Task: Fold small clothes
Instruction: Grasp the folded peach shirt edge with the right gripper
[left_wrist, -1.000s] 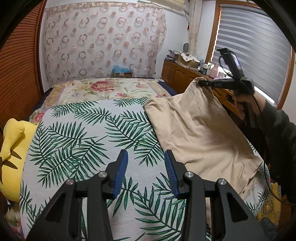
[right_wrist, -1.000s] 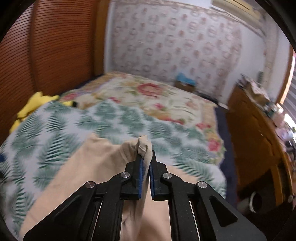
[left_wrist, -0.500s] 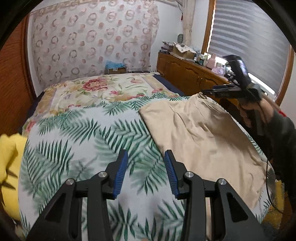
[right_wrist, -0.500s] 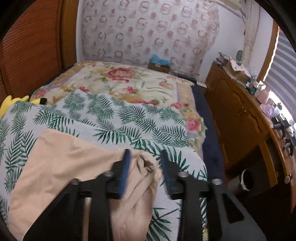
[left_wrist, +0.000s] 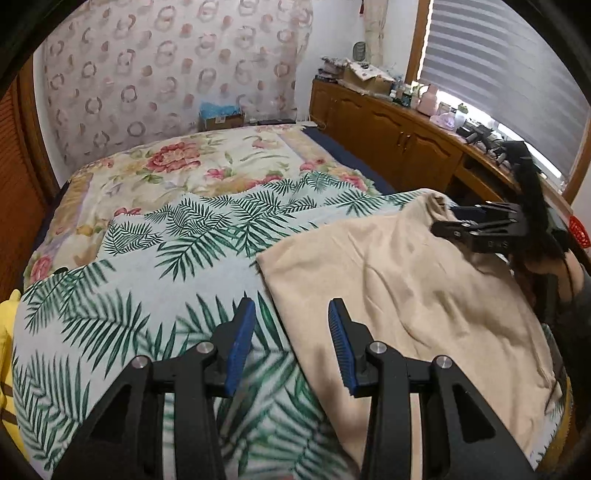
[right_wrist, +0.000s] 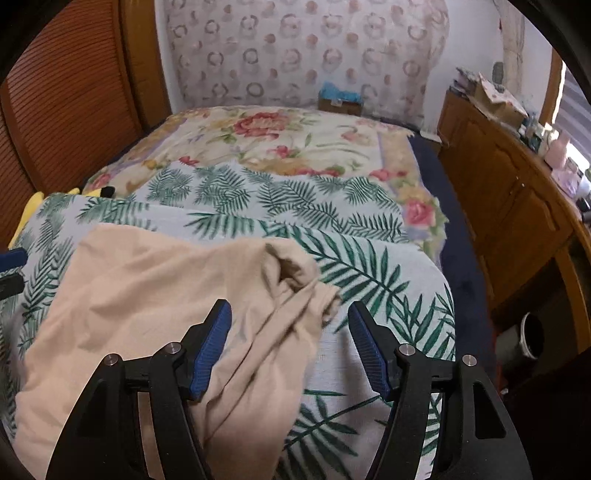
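Beige garment spread flat on palm-leaf blanket, toward bed's right side in left wrist view; one corner bunched into loose folds at far right end. Same garment in right wrist view, lying wrinkled across near half of blanket.

Left gripper parted part-way, blue pads bare, nothing between them; tips poised above garment's left edge where cloth meets leaf print, not touching either. Left fingertip over blanket, right fingertip over cloth.

Right gripper spread wide, jaws just opened further, bunched corner lying slack between them, free of both pads. Left pad above cloth, right pad above bare blanket beside garment's edge. Same gripper seen side-on in left wrist view, at garment's far corner, held by hand in dark sleeve.

Floral quilt covering far half of bed, beyond leaf blanket. Yellow plush toy at bed's left edge. Wooden cabinet along right wall, cluttered on top, under slatted window blind. Patterned curtain across far wall; slatted wooden panel at left.
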